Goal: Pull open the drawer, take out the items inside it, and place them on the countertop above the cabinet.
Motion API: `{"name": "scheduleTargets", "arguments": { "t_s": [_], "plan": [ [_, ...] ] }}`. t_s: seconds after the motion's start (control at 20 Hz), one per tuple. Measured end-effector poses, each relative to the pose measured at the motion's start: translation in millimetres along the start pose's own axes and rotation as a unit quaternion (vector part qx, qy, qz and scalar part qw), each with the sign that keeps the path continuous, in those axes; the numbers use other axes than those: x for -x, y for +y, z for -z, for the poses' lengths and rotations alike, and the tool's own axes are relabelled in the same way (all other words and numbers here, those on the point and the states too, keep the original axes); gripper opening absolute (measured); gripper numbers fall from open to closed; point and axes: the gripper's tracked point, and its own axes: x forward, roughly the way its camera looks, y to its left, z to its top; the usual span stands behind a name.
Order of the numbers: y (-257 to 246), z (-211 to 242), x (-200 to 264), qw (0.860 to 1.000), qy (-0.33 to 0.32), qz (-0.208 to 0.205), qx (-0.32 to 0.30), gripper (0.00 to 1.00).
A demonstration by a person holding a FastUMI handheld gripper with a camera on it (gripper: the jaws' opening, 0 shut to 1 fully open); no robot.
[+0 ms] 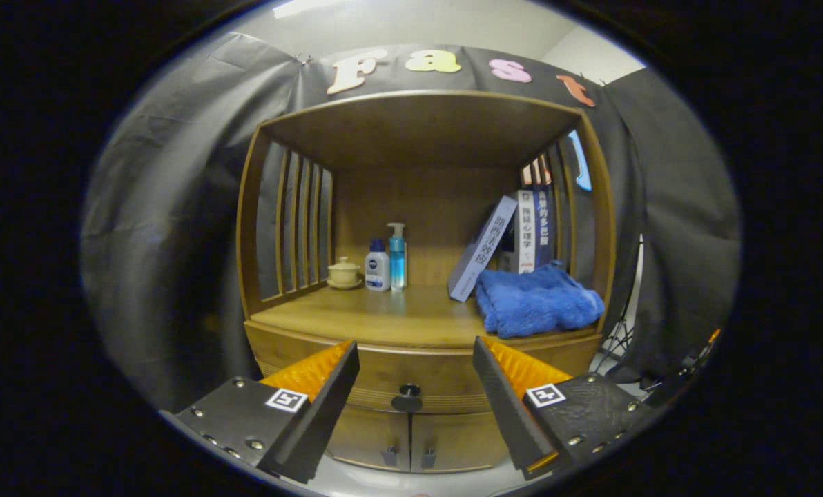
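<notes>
While spread wide with nothing held, hovers as gripper [415, 348] in front of the wooden cabinet [594, 207], fingers reaching toward its front. Frames the drawer [377, 376] between the two fingers, short of touching it. Shut flush, that drawer, directly under the countertop [384, 317], so nothing to tell of its contents. Dark round knob [407, 397] at the middle of the drawer front, in the gap between the fingers and roughly centred there. Below the knob, two lower doors [411, 435], closed, each with a small dark handle beside the centre seam.

On the countertop beyond the fingers, at the back left: a small pale lidded cup [344, 273] on a saucer, just beside it a white bottle [377, 266] with a blue cap and a dark blue brand label, and touching or nearly touching that, a clear blue pump bottle [398, 255]. Label print too small to make out. At the back right: upright books [530, 231] against the slatted side, spines printed with Chinese characters in dark and pale bands, plus one grey book [482, 248] leaning tilted against them, also lettered down its spine. In front of the books, a crumpled blue towel [536, 300] lying near the countertop's front right edge.

On the body of each finger, a small square black-and-white marker tag [286, 400]. Past the cabinet's right side, thin tripod legs [615, 338] against the dark cloth.
</notes>
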Motion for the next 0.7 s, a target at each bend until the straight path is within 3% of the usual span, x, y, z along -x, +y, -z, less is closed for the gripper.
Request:
{"name": "scheduleTargets", "arguments": {
  "t_s": [0.35, 0.5, 0.7],
  "plan": [
    [0, 80, -52, 0.998, 0.065, 0.016, -0.02, 0.99],
    [2, 89, -67, 0.996, 0.075, 0.018, -0.036, 0.73],
    [9, 126, -72, 0.993, 0.115, 0.018, -0.017, 0.71]
  ]
}}
